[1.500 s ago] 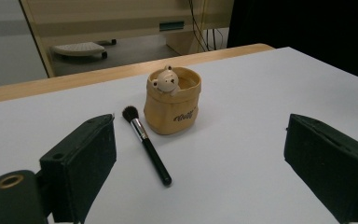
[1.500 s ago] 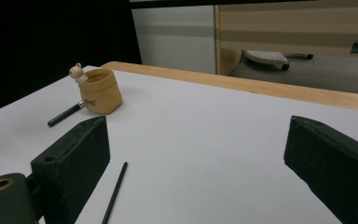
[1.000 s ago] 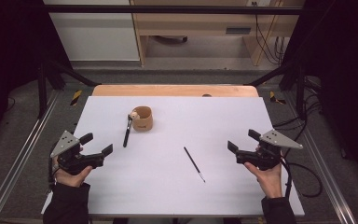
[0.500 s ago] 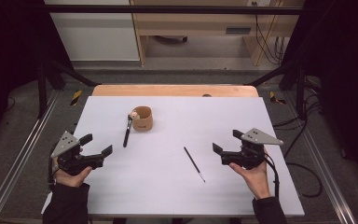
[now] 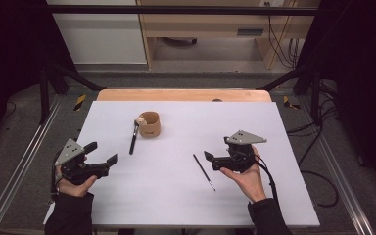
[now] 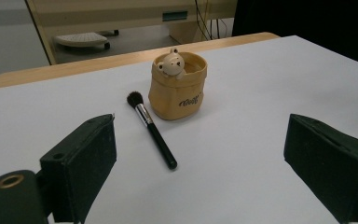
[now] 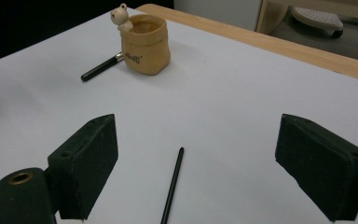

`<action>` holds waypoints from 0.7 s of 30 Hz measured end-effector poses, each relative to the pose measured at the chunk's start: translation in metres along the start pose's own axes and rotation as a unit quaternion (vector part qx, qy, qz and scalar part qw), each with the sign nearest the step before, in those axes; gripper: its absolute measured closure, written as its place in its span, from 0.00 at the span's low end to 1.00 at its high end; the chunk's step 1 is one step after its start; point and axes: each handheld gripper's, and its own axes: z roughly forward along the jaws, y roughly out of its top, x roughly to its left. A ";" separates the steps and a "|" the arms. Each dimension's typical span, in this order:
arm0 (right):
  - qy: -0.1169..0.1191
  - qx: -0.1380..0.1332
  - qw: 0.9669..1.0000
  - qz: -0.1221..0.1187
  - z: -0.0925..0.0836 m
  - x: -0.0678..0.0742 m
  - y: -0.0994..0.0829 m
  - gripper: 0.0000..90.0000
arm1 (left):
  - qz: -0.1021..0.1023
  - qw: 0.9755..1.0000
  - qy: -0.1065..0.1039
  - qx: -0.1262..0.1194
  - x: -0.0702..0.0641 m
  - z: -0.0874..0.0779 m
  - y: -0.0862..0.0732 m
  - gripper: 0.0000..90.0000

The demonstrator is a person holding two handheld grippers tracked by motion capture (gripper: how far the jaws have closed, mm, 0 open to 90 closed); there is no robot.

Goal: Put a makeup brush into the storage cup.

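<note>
Nearing the thin black pencil [image 5: 204, 172] just ahead of it, the right tool [image 5: 214, 159] has been narrowing its jaws slightly, nothing between them yet; left tool [image 5: 103, 157] waits released.

thin black stick [image 7: 172, 186]: its near end runs off the bottom edge of the right gripper view; both tips are too small to tell in the high view.
makeup brush [image 7: 101, 68]: bristle head hidden behind the bear pot [image 7: 145, 44].
bear pot's inside: not visible.
pot lettering: too blurred to read.
</note>
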 end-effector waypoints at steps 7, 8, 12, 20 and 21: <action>-0.006 0.031 0.999 -0.007 0.011 0.004 -0.002 0.17 | 0.004 1.000 0.000 0.005 -0.001 0.001 -0.001 0.09; -0.007 0.035 0.999 -0.006 0.013 0.005 -0.003 0.17 | 0.004 1.000 0.000 0.005 -0.001 0.001 -0.001 0.09; -0.010 0.053 0.998 -0.013 0.020 0.009 -0.006 0.19 | 0.005 1.000 -0.001 0.007 -0.002 0.001 -0.001 0.09; -0.005 0.096 0.995 -0.021 0.036 0.013 -0.018 0.22 | 0.008 1.000 -0.002 0.008 -0.003 0.002 -0.002 0.09; -0.006 0.101 0.995 -0.025 0.038 0.012 -0.020 0.23 | 0.008 1.000 -0.002 0.009 -0.003 0.002 -0.002 0.09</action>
